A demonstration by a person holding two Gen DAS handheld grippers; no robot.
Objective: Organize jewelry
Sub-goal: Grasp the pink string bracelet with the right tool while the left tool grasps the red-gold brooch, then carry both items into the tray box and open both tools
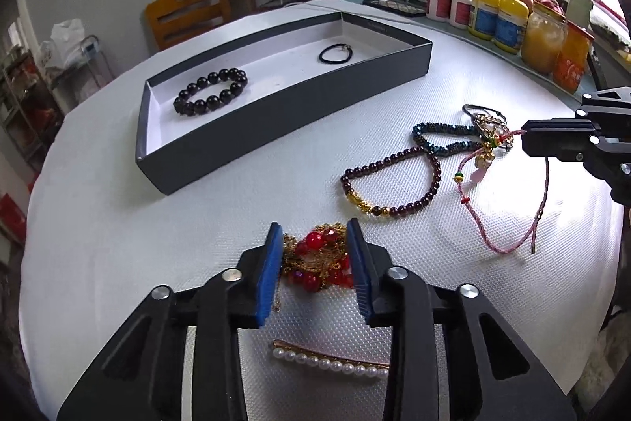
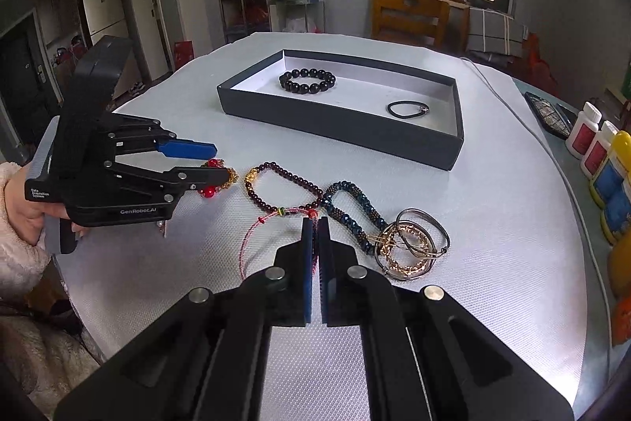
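Nearest, right gripper (image 2: 314,223) pinches pink woven cord bracelet (image 2: 252,239); left gripper (image 1: 315,243) spread around red-gold bead chain (image 1: 315,259); two pieces boxed, most remain

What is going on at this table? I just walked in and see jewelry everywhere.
A person is sorting jewelry into a dark tray with two handheld grippers. The left gripper has its fingers open around a red-and-gold beaded piece on the table. The right gripper is shut on a pink braided cord bracelet. A black bead bracelet and a black hair tie already lie in the tray; several pieces remain outside.
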